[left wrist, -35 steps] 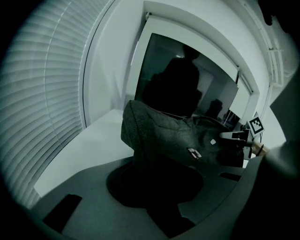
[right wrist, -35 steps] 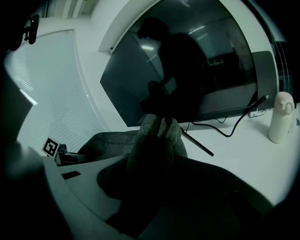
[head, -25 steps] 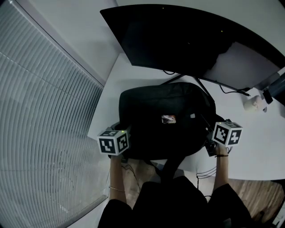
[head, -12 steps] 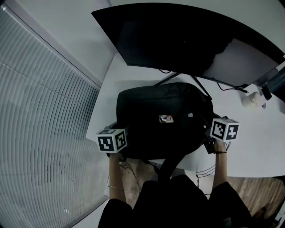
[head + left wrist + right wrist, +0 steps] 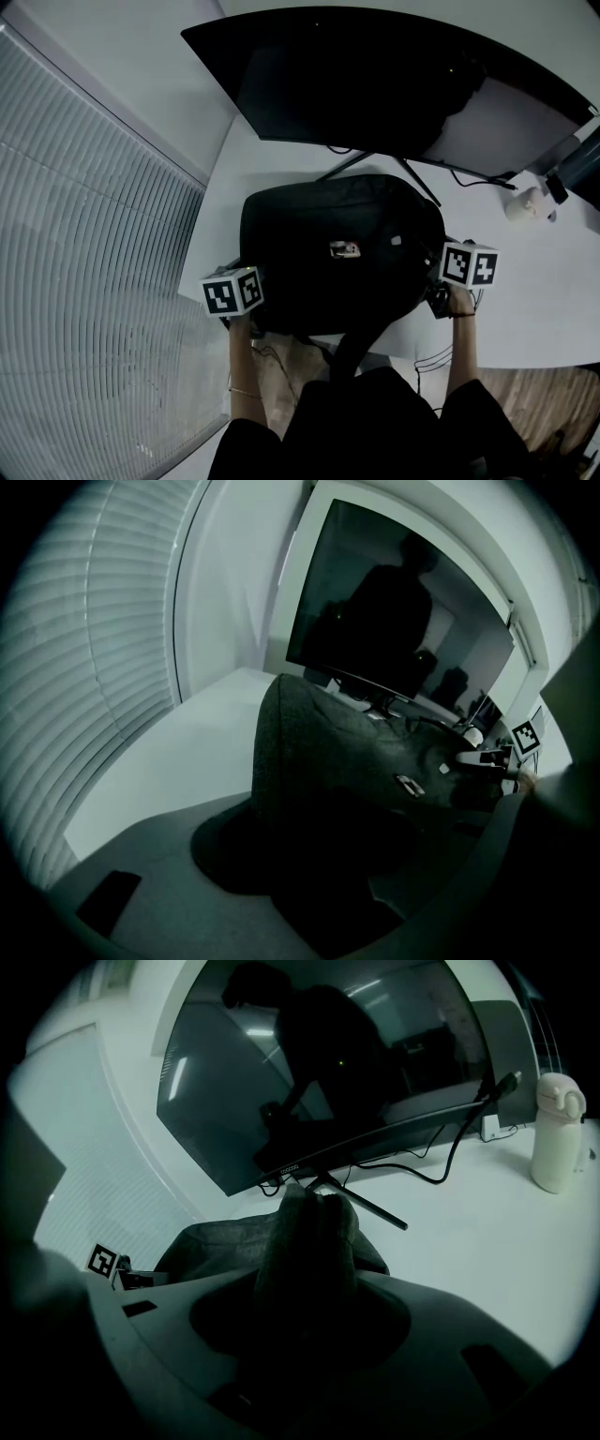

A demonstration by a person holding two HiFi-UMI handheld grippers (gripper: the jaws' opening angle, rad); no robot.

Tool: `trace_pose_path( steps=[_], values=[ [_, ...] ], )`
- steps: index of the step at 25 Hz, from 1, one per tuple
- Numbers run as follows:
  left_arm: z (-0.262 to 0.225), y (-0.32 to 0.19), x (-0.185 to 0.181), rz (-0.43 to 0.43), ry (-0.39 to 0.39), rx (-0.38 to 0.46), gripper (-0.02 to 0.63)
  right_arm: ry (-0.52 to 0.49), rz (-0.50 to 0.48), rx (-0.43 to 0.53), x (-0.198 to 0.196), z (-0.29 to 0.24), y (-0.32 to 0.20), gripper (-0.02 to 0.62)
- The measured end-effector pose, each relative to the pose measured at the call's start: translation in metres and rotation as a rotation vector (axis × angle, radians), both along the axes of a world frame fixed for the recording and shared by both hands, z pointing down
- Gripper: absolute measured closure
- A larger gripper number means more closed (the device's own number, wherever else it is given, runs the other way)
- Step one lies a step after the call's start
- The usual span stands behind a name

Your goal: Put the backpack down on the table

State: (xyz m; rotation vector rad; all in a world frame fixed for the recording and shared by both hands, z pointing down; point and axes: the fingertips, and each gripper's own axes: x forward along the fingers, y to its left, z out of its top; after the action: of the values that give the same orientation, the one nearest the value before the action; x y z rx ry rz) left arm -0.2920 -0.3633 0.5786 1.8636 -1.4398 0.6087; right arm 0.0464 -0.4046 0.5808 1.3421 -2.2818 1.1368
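The black backpack [image 5: 337, 253] lies on the white table [image 5: 553, 291] in front of the monitor, with a strap hanging over the near edge. My left gripper [image 5: 255, 314] is at its near left side. Its jaws are opening, and the bag's side [image 5: 309, 761] sits loose in the wide gap between them. My right gripper [image 5: 437, 298] is at the bag's right side. Its jaws are opening too, but a raised fold of the fabric [image 5: 309, 1232] still stands pinched between them.
A wide curved monitor [image 5: 375, 75] on a splayed stand fills the back of the table, with cables [image 5: 473, 180] trailing right. A white bottle [image 5: 522, 204] stands at the far right. Window blinds [image 5: 84, 262] run along the left. The person's legs are below the table edge.
The backpack stays resting on the table with both grippers at its sides. The right gripper's cube has drifted slightly toward the bag. The head view has tilted a little.
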Motion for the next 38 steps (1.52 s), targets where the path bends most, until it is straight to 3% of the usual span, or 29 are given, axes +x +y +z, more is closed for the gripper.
trace_pose_path(
  steps=[8, 14, 21, 27, 31, 38],
  values=[
    [0.001, -0.001, -0.009, -0.050, -0.038, 0.000, 0.365, 0.023, 0.066, 0.011, 0.010, 0.000, -0.001, 0.376],
    [-0.003, 0.003, -0.014, -0.069, -0.085, 0.010, 0.345, 0.032, 0.083, 0.052, 0.012, -0.009, 0.003, 0.362],
    [-0.022, 0.017, -0.025, -0.085, -0.180, 0.098, 0.348, 0.081, 0.102, 0.107, 0.021, -0.029, 0.009, 0.362],
    [-0.046, 0.028, -0.028, -0.108, -0.208, 0.205, 0.425, 0.156, 0.176, 0.183, 0.036, -0.047, 0.014, 0.362],
    [-0.064, 0.035, -0.026, -0.114, -0.220, 0.271, 0.517, 0.146, 0.149, 0.240, 0.030, -0.067, 0.018, 0.367],
    [-0.080, 0.049, -0.017, -0.073, -0.198, 0.303, 0.571, 0.131, 0.091, 0.309, 0.017, -0.092, 0.031, 0.509]
  ],
)
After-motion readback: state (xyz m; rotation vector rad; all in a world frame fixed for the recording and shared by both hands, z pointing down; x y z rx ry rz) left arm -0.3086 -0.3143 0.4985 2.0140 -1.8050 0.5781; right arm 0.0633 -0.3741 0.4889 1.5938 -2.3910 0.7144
